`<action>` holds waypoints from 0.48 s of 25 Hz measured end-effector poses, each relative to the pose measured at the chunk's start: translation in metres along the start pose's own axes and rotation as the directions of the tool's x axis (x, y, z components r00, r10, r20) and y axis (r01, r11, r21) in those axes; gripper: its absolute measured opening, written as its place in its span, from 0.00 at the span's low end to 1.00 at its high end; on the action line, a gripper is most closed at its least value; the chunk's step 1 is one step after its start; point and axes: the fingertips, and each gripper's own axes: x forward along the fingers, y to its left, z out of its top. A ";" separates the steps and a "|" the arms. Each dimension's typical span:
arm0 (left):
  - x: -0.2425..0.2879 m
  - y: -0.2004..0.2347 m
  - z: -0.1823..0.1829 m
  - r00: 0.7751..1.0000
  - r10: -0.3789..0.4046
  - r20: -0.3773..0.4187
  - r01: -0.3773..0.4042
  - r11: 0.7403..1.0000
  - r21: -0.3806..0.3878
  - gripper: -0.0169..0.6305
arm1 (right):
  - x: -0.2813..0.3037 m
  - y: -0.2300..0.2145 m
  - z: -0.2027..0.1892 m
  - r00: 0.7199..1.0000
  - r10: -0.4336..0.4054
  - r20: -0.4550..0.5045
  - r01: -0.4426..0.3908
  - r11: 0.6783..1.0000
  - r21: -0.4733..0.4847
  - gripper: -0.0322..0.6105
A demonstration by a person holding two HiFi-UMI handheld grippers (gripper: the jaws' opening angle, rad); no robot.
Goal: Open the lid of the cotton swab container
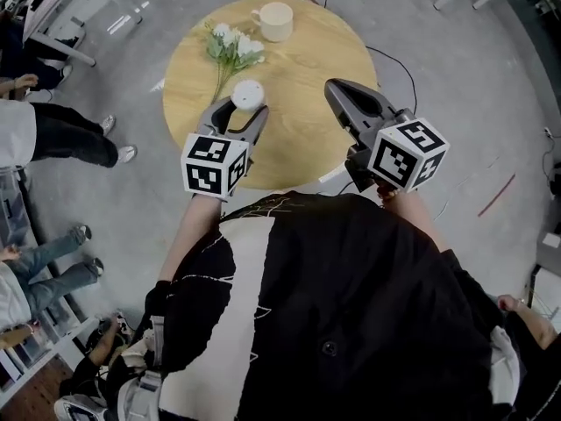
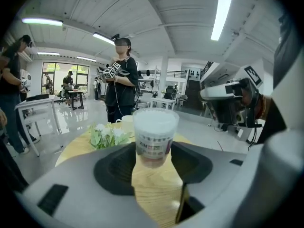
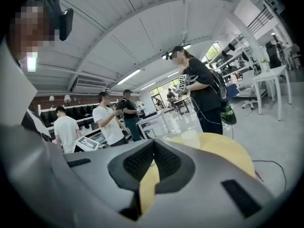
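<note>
The cotton swab container [image 1: 248, 93] is a small clear round tub with a white top, on the left part of the round wooden table [image 1: 307, 68]. My left gripper [image 1: 244, 108] has its jaws on either side of it. In the left gripper view the container [image 2: 154, 137] fills the gap between the two dark pads, which press on its lower sides. My right gripper [image 1: 336, 89] hovers over the table's right half, jaws shut and empty, a hand's width right of the container. Its pads [image 3: 142, 163] meet in the right gripper view.
A cream mug [image 1: 275, 21] stands at the table's far edge, and a spray of white flowers [image 1: 230, 46] lies just beyond the container. A black cable [image 1: 399, 64] runs across the floor on the right. People stand and sit at the left [image 1: 53, 134].
</note>
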 end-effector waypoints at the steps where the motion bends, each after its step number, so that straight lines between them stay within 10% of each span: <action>1: -0.002 -0.005 0.000 1.000 0.006 0.003 -0.006 1.000 -0.007 0.40 | 0.000 0.004 0.002 1.000 0.026 -0.009 -0.026 1.000 -0.007 0.06; 12: -0.010 -0.072 0.012 0.999 0.041 0.016 -0.041 0.999 -0.005 0.40 | -0.031 0.030 -0.003 0.970 0.242 -0.032 -0.243 0.970 -0.032 0.23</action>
